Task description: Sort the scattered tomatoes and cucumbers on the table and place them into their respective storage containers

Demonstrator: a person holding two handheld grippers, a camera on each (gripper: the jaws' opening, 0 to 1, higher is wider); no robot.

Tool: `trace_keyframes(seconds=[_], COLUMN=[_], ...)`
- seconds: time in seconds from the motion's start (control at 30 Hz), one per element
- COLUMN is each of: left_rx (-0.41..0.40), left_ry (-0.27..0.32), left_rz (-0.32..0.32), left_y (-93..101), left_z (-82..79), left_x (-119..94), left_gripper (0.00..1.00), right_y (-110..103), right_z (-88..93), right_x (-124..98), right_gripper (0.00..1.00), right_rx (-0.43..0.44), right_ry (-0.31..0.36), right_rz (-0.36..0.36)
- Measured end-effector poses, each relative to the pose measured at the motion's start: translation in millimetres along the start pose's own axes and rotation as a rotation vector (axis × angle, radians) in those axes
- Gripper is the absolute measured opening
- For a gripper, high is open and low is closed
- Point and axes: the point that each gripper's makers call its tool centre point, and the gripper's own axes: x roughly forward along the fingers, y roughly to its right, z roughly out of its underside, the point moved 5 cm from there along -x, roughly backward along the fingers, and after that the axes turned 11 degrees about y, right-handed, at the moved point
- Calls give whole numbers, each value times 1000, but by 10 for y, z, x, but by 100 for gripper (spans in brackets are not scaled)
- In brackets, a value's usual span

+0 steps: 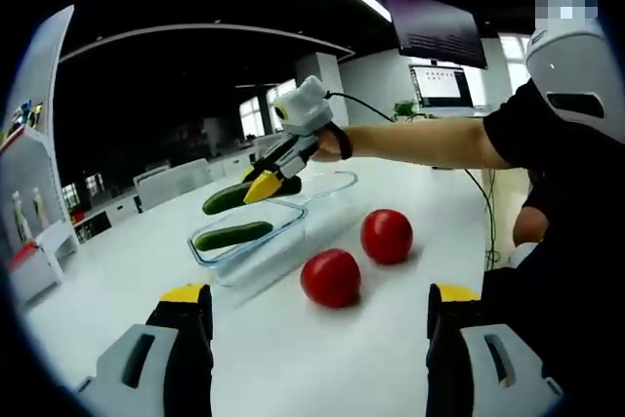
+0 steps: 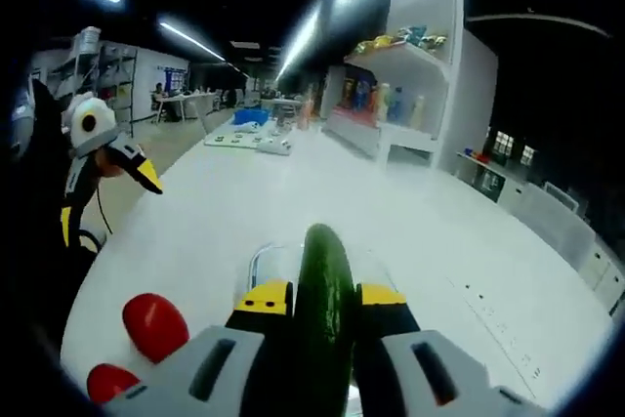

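Note:
In the left gripper view my left gripper (image 1: pixel 320 296) is open and holds nothing, its yellow-tipped jaws standing wide apart. Just beyond them two red tomatoes (image 1: pixel 331 277) (image 1: pixel 387 235) sit on the white table (image 1: pixel 127 280). Further left is a clear container (image 1: pixel 289 214) with one cucumber (image 1: pixel 232 235) in it. My right gripper (image 1: pixel 270 183) hangs above that container, shut on a second cucumber (image 1: pixel 223 199). In the right gripper view that cucumber (image 2: pixel 325 290) runs lengthwise between the jaws of my right gripper (image 2: pixel 325 296). The tomatoes (image 2: pixel 154 326) (image 2: pixel 109 381) lie at lower left, and the left gripper (image 2: pixel 105 200) is at the left edge.
A second clear container (image 1: pixel 339 182) stands behind the first. A person's arm (image 1: pixel 430 142) reaches across the table from the right. A white shelf unit (image 2: pixel 420 65) with bottles stands beyond the table, and small items (image 2: pixel 252 134) lie at its far end. White chairs (image 1: pixel 176 183) line one side.

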Motion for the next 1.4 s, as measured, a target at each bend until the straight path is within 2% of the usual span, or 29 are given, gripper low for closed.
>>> trace_keyframes(seconds=[0.17,0.3,0.47,0.87,1.13,1.4], left_rx=[-6,-8,-13,2,-3,-8], left_ry=[2,3,4,11,4,6], left_rz=[-2,-4,4,22,20,18], left_y=[-33,-49,-54,-40,-40,-24], left_z=[19,31,50,45,76,79], left_x=[-6,-11,1,19,24,21], left_gripper=[90,90,90,90,90,89], right_y=[-21,-50,-61,-53,-209,-202], right_z=[78,204,265,497,466,466], right_x=[94,158,202,334,299,293], right_gripper=[19,19,19,19,20,20], right_rx=[-7,-16,-29,-60,-80,-88], right_ry=[12,-8,-22,-104,-112,-115], right_rz=[-31,-59,-73,-98,-110,-107])
